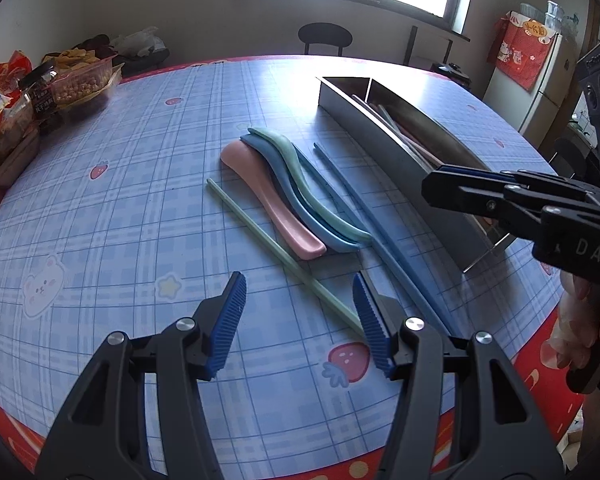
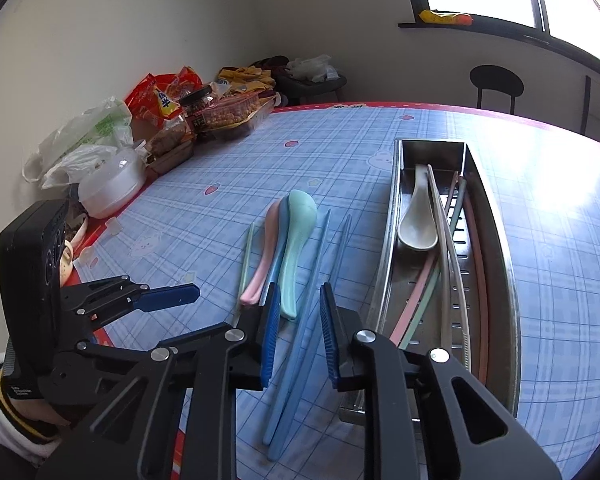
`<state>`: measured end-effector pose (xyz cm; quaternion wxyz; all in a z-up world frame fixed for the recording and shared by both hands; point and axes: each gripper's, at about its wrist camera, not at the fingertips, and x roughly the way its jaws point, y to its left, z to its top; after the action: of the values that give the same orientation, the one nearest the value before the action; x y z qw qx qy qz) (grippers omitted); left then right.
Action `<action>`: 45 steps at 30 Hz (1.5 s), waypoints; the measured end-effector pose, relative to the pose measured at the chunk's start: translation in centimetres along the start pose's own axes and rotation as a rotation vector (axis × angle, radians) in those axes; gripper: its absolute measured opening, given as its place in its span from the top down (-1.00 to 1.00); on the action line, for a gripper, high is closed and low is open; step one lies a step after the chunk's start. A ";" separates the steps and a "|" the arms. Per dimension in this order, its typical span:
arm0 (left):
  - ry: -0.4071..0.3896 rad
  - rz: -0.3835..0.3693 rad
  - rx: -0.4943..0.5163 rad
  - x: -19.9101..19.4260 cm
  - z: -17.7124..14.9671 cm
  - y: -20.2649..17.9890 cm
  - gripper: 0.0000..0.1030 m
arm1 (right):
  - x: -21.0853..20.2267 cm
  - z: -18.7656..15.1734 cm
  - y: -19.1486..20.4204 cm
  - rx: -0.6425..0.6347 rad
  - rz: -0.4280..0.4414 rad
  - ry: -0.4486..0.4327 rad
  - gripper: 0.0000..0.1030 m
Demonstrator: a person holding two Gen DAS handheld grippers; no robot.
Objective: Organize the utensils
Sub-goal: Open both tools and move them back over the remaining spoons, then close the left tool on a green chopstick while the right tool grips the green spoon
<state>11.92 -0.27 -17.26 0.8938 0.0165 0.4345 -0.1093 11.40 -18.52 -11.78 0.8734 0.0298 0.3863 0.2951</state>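
Observation:
Three spoons lie nested mid-table: pink (image 1: pixel 260 184), blue (image 1: pixel 296 196) and green (image 1: pixel 312 184). A green chopstick (image 1: pixel 260 232) lies to their left, and two blue chopsticks (image 1: pixel 360 208) lie on the other side. My left gripper (image 1: pixel 299 280) is open low over the green chopstick's near end and holds nothing. The steel tray (image 2: pixel 500 240) holds a white spoon (image 2: pixel 418 216) and several chopsticks. My right gripper (image 2: pixel 299 292) hovers above the blue chopsticks (image 2: pixel 300 352). Its pads are a narrow gap apart, with nothing pressed between them.
Snack bags, a jar and a food box (image 1: pixel 20 108) crowd the table's far left beside a white lidded bowl (image 2: pixel 112 188). A black chair (image 1: pixel 325 36) stands behind the table and a fridge (image 1: pixel 540 80) at right. The red table edge (image 1: pixel 520 380) runs close below the grippers.

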 end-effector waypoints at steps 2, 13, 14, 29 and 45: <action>0.014 0.020 0.002 0.3 0.0 -0.2 -0.10 | -0.2 0.0 0.0 0.010 0.008 -0.009 0.61; 0.062 0.095 0.072 1.7 -0.3 -2.1 0.03 | -0.4 0.0 -0.7 0.036 0.033 -0.018 0.61; 0.063 0.091 0.082 1.7 -0.3 -2.1 0.18 | -0.4 0.1 -0.7 0.033 0.035 -0.015 0.61; 0.092 0.044 -0.070 1.9 1.2 4.8 0.77 | 6.4 4.1 2.2 -0.133 -0.022 0.198 0.61; 0.031 0.007 -0.087 2.6 1.7 6.3 0.75 | 11.4 4.5 4.0 -0.221 -0.160 0.330 0.61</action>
<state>16.10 5.16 -18.58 0.8873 -0.0192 0.4526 -0.0867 18.57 -8.27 -15.03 0.8170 -0.1457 0.4903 0.2663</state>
